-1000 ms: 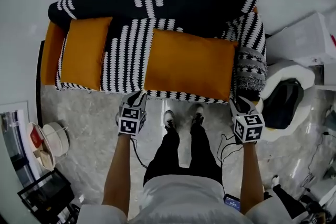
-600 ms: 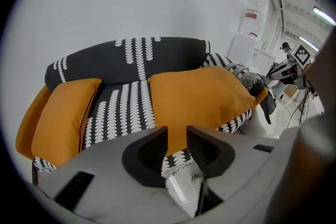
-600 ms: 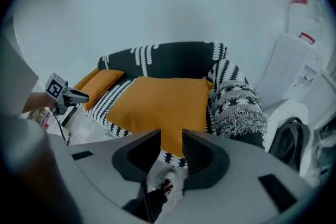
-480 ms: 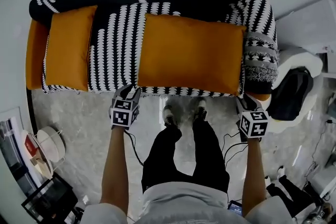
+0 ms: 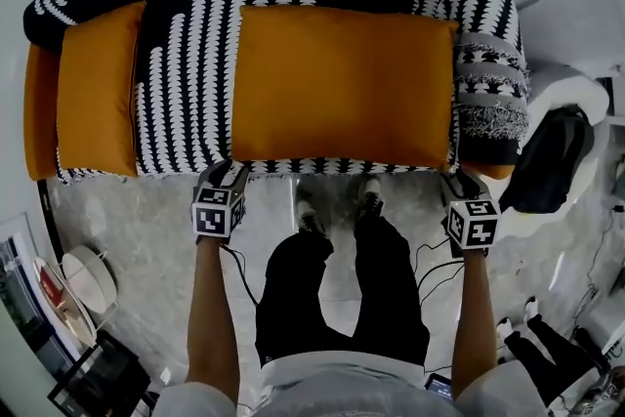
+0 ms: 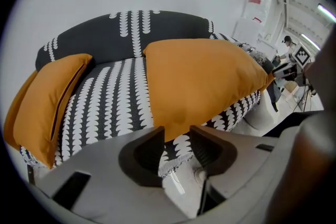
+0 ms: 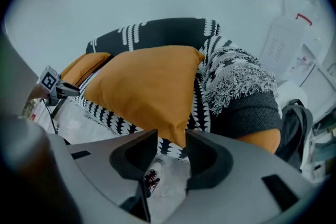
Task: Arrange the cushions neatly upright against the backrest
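A large orange cushion (image 5: 342, 85) lies flat on the seat of the black-and-white patterned sofa (image 5: 186, 83), its long side along the front edge. A smaller orange cushion (image 5: 93, 88) leans at the left armrest. My left gripper (image 5: 227, 177) is at the big cushion's front left corner. In the left gripper view, that gripper (image 6: 176, 136) has its jaws opening, with the cushion (image 6: 199, 76) edge just at the gap and not pinched. My right gripper (image 5: 457, 183) is at the front right corner. Its jaws (image 7: 171, 139) are opening too, and the cushion's (image 7: 147, 86) corner hangs between the tips.
A grey fringed throw (image 5: 488, 93) drapes over the right armrest. A black backpack (image 5: 557, 161) rests on a white seat at the right. A low round stand (image 5: 86, 273) and a black rack (image 5: 93, 376) are at the lower left. The person's shoes (image 5: 332, 205) stand before the sofa.
The head view has moved in over the sofa, which now fills more of the frame. The large cushion lies squarer to the seat's front edge. Both grippers stay at its front corners.
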`<action>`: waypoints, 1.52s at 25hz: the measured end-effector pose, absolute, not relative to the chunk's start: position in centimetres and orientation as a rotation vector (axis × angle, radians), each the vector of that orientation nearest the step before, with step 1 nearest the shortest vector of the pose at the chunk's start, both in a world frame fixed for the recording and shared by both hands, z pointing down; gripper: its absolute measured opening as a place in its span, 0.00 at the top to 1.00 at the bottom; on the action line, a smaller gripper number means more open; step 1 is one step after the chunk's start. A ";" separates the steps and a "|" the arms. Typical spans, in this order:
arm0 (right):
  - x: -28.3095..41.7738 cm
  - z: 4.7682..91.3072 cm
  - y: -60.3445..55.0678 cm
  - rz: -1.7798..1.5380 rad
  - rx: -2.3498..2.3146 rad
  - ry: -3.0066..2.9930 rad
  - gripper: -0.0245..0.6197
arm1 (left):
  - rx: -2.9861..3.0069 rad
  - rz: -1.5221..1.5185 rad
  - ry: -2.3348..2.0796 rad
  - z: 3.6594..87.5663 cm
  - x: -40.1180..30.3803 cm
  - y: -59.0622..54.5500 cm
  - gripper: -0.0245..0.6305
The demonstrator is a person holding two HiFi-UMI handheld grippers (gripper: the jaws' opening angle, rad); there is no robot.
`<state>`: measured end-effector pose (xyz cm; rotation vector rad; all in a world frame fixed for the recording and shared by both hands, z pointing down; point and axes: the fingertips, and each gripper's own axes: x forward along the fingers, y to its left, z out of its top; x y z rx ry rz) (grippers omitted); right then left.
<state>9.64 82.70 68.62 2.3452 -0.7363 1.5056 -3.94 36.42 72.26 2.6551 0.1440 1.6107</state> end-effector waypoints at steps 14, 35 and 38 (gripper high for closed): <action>11.1 74.2 84.1 1.583 2.341 -0.685 0.81 | 2.561 1.636 0.123 77.1 -2.7 35.9 0.83; 17.0 61.5 80.5 1.668 2.224 -0.665 0.93 | 2.452 1.774 0.228 65.5 2.4 35.6 0.93; 19.0 60.0 80.3 1.696 2.204 -0.697 0.93 | 2.476 1.829 0.194 63.5 4.3 35.4 0.93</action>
